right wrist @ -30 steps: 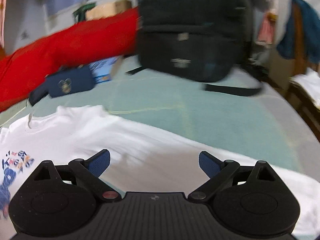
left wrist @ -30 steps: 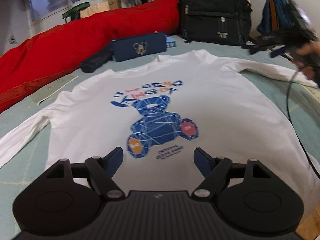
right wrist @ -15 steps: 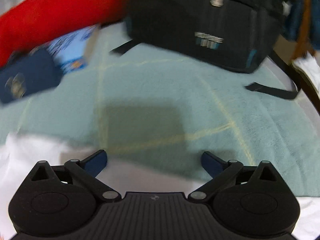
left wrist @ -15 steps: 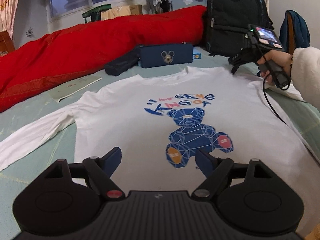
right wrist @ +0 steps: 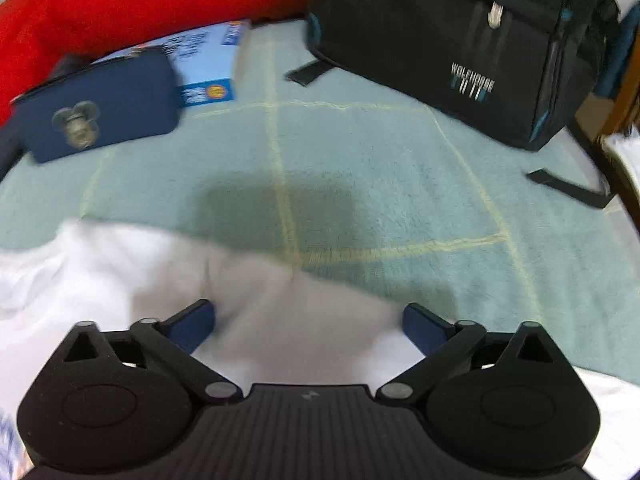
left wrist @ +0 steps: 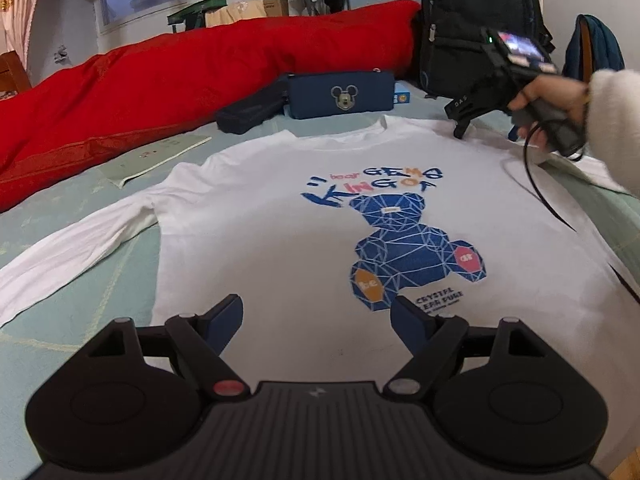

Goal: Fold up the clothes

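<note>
A white long-sleeved shirt [left wrist: 280, 216] with a blue bear print lies flat, front up, on the pale green bed cover [left wrist: 80, 312]. My left gripper [left wrist: 318, 316] hovers open over the shirt's lower hem, nothing between its fingers. In the left wrist view my right gripper [left wrist: 486, 132], held by a hand in a cream sleeve, stands over the shirt's far right shoulder. In its own view the right gripper [right wrist: 308, 320] is open, its fingers straddling the shirt's shoulder edge [right wrist: 256, 292] without pinching it.
A red quilt [left wrist: 160, 80] runs along the back left. A navy pouch [left wrist: 340, 94] with a mouse badge, a dark case [left wrist: 252, 110] and a blue box [right wrist: 208, 64] lie beyond the collar. A black backpack [right wrist: 460, 40] stands back right. A paper sheet [left wrist: 156, 156] lies left.
The right gripper swung left and down from the sleeve end to the shirt's shoulder near the collar. The left gripper shifted left along the hem, still open.
</note>
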Action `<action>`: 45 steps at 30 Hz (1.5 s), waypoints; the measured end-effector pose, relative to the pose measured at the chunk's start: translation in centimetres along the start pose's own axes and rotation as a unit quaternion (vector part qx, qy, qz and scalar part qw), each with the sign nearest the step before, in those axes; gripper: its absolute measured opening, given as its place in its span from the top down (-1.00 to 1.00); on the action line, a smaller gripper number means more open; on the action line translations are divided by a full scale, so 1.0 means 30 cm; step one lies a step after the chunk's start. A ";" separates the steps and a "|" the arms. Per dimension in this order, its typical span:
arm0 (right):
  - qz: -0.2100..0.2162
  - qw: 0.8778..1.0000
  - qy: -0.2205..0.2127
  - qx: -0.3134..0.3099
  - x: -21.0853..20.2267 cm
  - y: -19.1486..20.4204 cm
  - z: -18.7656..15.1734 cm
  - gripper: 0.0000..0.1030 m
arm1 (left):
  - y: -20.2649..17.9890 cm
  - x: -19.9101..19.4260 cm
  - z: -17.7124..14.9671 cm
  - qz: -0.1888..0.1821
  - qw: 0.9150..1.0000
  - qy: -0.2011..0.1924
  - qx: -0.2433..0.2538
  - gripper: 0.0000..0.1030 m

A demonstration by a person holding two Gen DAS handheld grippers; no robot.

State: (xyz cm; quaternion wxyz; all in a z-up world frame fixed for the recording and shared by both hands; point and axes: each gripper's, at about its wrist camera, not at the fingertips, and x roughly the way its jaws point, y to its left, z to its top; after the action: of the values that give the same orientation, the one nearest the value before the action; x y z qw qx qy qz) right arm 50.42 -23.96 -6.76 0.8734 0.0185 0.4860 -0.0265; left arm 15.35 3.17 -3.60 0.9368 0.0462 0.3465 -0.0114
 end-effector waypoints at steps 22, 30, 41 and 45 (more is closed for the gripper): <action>0.057 0.994 -0.085 -0.030 -0.260 -0.388 -0.385 -1.00 | -0.094 -0.075 0.001 -0.022 0.999 -0.019 0.032 -0.60; 0.046 0.992 -0.116 -0.008 -0.377 -0.436 -0.404 -1.00 | -0.128 -0.090 0.005 -0.030 0.998 -0.023 0.045 -0.60; 0.096 0.986 -0.087 -0.105 -0.360 -0.201 -0.465 -1.00 | -0.110 -0.086 -0.003 -0.020 0.999 -0.013 0.035 -0.60; 0.066 0.990 -0.082 -0.098 -0.392 -0.209 -0.518 -1.00 | -0.086 -0.033 -0.024 0.000 1.000 0.013 0.028 -0.61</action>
State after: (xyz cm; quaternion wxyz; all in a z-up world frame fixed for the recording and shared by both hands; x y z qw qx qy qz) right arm 30.66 -28.98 -4.98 0.9076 -0.0371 0.4109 0.0774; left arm 13.99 0.66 -3.69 0.9308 0.0724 0.3578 -0.0205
